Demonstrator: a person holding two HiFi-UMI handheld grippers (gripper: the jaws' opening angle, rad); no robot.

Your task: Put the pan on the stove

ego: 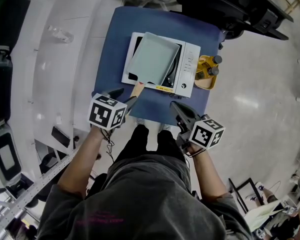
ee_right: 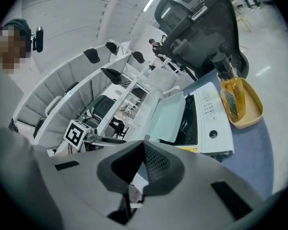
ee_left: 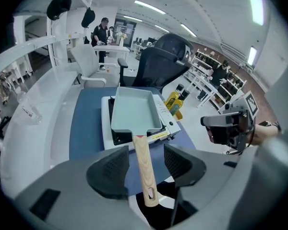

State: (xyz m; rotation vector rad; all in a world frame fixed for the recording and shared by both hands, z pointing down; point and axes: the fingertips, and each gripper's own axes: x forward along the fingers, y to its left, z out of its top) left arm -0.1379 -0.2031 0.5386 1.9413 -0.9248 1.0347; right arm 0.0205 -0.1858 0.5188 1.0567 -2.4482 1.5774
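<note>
**Kid:** Where is the pan?

**Helper:** The pale green rectangle pan (ego: 152,59) sits on top of the little white gas stove (ego: 190,66). Its wooden handle (ee_left: 143,164) sticks out over the front edge, toward the person.

**Kid:** Is the left tool holding it?

**Helper:** No. The left tool (ee_left: 146,159) has its jaws wide apart. The handle runs between them, but neither pad touches it. I think the pan is already set down, so the job looks about done.

**Kid:** And the right tool?

**Helper:** The right tool (ee_right: 143,164) has its jaws pressed together with nothing in them. It hangs near the front corner of the stove, out of the way.

**Kid:** Why does the handle point at the person?

**Helper:** My guess is that it is easy to grab there and stays away from the fire.

**Kid:** What is it all on?

**Helper:** A small table (ego: 112,59) with a blue top. A yellow tray (ego: 204,84) with two bottles (ego: 212,66) sits just beside the stove. Maybe they hold oil, but they are too small to tell.

**Kid:** And the room?

**Helper:** It is big and bright, with a shiny grey floor (ego: 250,104). A black office chair (ee_left: 158,61) stands behind the table. A long white bench (ego: 50,59) curves along the left.
</note>
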